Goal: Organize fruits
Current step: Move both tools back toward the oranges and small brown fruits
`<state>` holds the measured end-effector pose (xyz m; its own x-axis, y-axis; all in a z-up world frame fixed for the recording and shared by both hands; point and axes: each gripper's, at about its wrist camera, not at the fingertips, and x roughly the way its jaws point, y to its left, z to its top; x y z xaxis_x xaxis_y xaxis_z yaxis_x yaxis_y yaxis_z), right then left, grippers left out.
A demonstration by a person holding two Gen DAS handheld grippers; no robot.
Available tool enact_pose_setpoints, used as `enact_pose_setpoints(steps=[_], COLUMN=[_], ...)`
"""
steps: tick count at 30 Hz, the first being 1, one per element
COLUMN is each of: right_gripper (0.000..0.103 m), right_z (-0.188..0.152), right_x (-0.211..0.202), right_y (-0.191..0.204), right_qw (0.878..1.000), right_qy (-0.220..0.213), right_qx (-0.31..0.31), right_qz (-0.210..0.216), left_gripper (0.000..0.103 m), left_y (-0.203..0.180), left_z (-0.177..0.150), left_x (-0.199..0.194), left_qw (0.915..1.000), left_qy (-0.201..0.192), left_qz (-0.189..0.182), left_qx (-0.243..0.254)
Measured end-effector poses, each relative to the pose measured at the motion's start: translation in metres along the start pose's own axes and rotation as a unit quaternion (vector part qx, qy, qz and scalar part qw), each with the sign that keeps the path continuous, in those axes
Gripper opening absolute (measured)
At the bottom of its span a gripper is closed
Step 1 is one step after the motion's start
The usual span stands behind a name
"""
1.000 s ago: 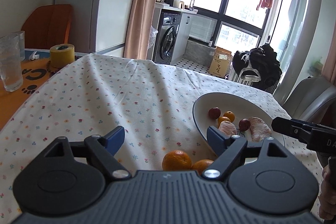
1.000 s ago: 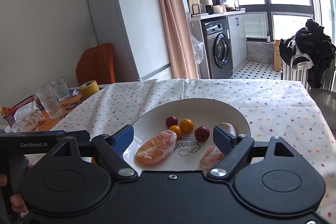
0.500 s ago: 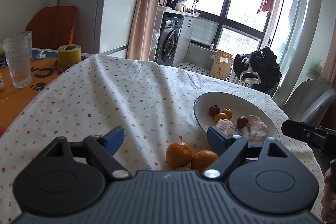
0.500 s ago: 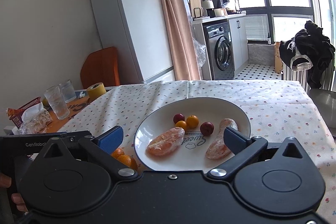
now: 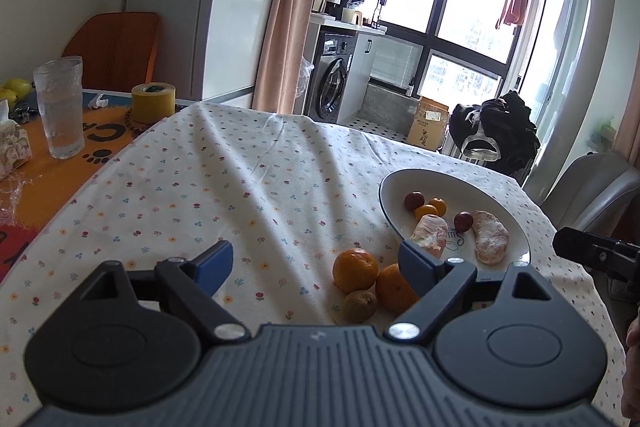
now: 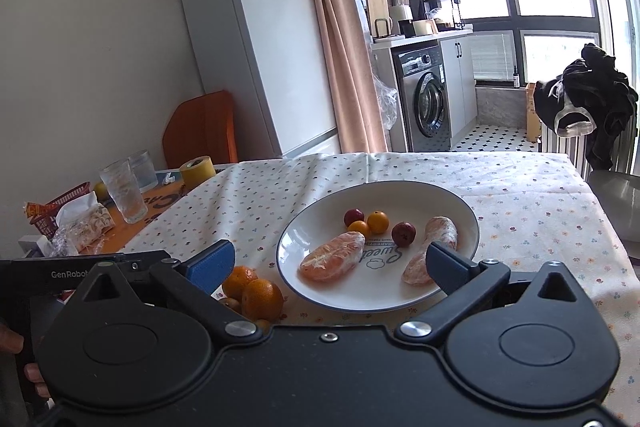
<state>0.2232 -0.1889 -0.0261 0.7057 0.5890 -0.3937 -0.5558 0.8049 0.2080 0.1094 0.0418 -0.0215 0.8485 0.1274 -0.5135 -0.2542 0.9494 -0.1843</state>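
Above the floral-clothed bench point(image 5: 248, 187), left tool point(image 5: 316, 265) and right tool point(image 6: 328, 261) both spread wide, gripping nothing. Whole orange mandarins point(image 5: 355, 269) lie beside the white ceramic plate point(image 6: 460, 211) of fruit.

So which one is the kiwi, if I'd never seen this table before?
Start at the white plate on the flowered tablecloth. On the cloth just beside its near left rim lies a little cluster of three fruits. The kiwi is the nearest of them: small, dull brownish-green, touching two bright oranges that are bigger and glossier.
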Motion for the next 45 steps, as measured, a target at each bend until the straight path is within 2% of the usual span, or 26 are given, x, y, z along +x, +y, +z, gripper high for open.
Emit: enact_pose_setpoints(steps=[21,28,42,45], right_gripper=[0.103,0.103,0.103,0.099], right_z=[-0.015,-0.023,-0.039,-0.041], right_x=[-0.012,-0.003,0.020,0.028], right_y=[0.019,0.027,0.037,0.043], right_qw=[0.999,0.998,0.996,0.995], right_qy=[0.024,0.043,0.068,0.076], right_qx=[-0.018,-0.025,-0.035,-0.044], right_qz=[0.015,0.025,0.040,0.040], left_gripper=[0.089,0.089,0.086,0.084], left_y=[0.010,0.017,0.016,0.017], left_z=[-0.020,-0.028,-0.039,-0.040], left_x=[-0.016,-0.016,-0.009,-0.005], left_qw=[0.9997,0.9992,0.9988,0.9987], left_qy=[0.023,0.028,0.028,0.030], left_qz=[-0.002,-0.028,-0.038,-0.037], left_qx=[0.008,0.002,0.013,0.014])
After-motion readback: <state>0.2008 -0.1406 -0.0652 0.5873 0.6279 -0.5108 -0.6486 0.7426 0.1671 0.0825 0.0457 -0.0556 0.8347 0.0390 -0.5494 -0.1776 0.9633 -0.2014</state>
